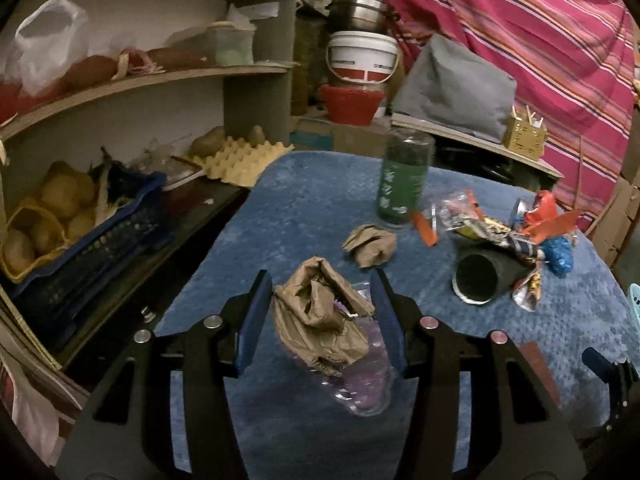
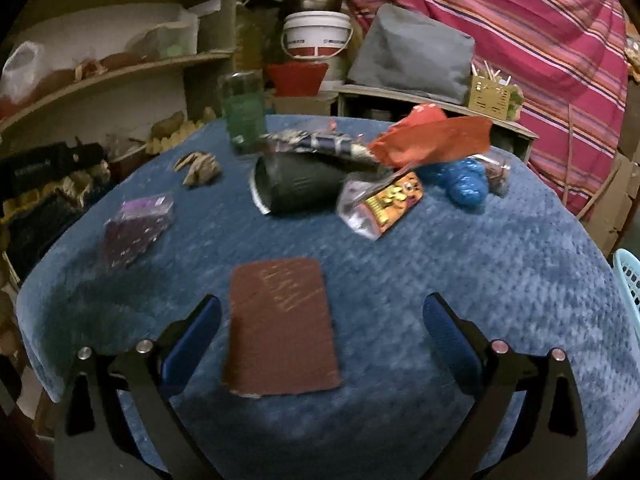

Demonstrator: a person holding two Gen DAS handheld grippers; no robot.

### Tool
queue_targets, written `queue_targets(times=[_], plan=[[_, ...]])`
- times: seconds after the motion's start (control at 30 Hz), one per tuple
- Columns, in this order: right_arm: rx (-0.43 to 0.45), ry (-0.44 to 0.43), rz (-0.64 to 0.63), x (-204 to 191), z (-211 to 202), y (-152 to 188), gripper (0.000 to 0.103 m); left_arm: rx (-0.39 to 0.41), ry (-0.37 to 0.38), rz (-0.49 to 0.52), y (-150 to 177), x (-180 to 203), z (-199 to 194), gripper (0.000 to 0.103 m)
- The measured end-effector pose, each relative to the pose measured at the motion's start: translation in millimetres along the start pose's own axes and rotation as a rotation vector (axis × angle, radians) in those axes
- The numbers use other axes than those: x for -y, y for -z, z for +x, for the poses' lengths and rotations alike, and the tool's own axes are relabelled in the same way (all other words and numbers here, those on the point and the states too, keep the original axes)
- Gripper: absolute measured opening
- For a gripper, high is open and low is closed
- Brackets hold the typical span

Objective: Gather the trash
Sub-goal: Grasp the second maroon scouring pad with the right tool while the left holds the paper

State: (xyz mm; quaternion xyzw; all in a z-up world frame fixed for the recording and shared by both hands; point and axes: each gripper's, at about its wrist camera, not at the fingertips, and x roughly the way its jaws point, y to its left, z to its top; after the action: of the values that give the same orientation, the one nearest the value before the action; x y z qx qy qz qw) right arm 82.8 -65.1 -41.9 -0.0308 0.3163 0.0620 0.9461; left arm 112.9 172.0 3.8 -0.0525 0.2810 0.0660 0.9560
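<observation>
left tongs (image 1: 320, 316) spread around crumpled brown paper (image 1: 320, 320), right tongs (image 2: 320, 344) flanking brown card (image 2: 280, 328)

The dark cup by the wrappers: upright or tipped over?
Tipped over. The dark cup lies on its side on the blue cloth, its open rim facing left.

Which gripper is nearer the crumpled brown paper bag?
Left. The left gripper has its open fingers either side of the crumpled brown paper bag; the right gripper is open around the brown sheet instead.

Crumpled brown paper (image 1: 320, 316) atop clear purple packet (image 1: 366, 380); brown card (image 2: 282, 330) flat (blue cloth).
</observation>
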Motion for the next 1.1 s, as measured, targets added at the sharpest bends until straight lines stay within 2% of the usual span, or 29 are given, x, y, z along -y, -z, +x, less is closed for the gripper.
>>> queue_targets(times=[0.27,0.37,0.43,0.5,0.67,0.87,1.1], plan=[[-0.026,0.054,-0.074,-18,11,3,0.099,0.016,-0.009,-0.003,-3,-9,5,0.050],[-0.027,0.046,-0.076,-16,12,1,0.097,0.030,-0.017,0.008,-4,-9,3,0.050],[-0.038,0.030,-0.079,-16,15,1,0.091,0.036,-0.020,0.017,-3,-7,2,0.050],[-0.056,-0.004,-0.086,-16,19,1,0.074,0.039,-0.019,0.022,-3,-5,1,0.050],[-0.071,-0.061,-0.099,-18,22,2,0.056,0.045,-0.009,0.015,-7,-2,0,0.050],[-0.061,-0.113,-0.073,-9,17,-2,0.055,0.050,-0.001,0.026,-8,8,-1,0.050],[-0.007,-0.117,-0.036,29,13,-26,0.055,0.040,-0.003,0.047,-11,25,4,0.050]])
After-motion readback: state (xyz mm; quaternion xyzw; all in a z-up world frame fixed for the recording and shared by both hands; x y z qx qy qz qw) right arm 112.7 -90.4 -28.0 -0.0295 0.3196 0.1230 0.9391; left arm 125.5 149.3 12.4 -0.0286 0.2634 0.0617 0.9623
